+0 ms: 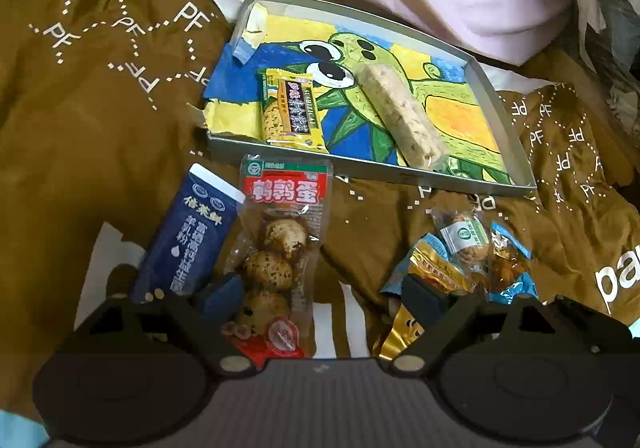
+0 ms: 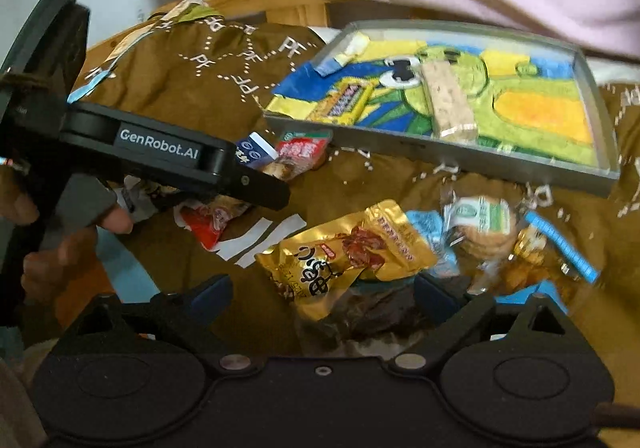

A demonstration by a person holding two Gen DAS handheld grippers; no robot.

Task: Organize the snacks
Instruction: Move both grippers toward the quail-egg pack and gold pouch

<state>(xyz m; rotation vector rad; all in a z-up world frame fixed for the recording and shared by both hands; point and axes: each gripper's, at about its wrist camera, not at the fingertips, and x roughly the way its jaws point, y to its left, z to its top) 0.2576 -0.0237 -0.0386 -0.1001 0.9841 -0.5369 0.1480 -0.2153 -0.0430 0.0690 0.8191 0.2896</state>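
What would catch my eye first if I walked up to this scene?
Probably the shallow tray lined with a bright cartoon frog drawing, holding a yellow snack bar and a pale rice bar. In front of it, loose on the brown printed cloth, lie a red quail egg pack, a dark blue sachet and a gold packet.

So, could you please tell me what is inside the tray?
The tray holds a yellow snack bar and a clear-wrapped rice bar, lying apart on a cartoon drawing. Beneath that drawing is hidden.
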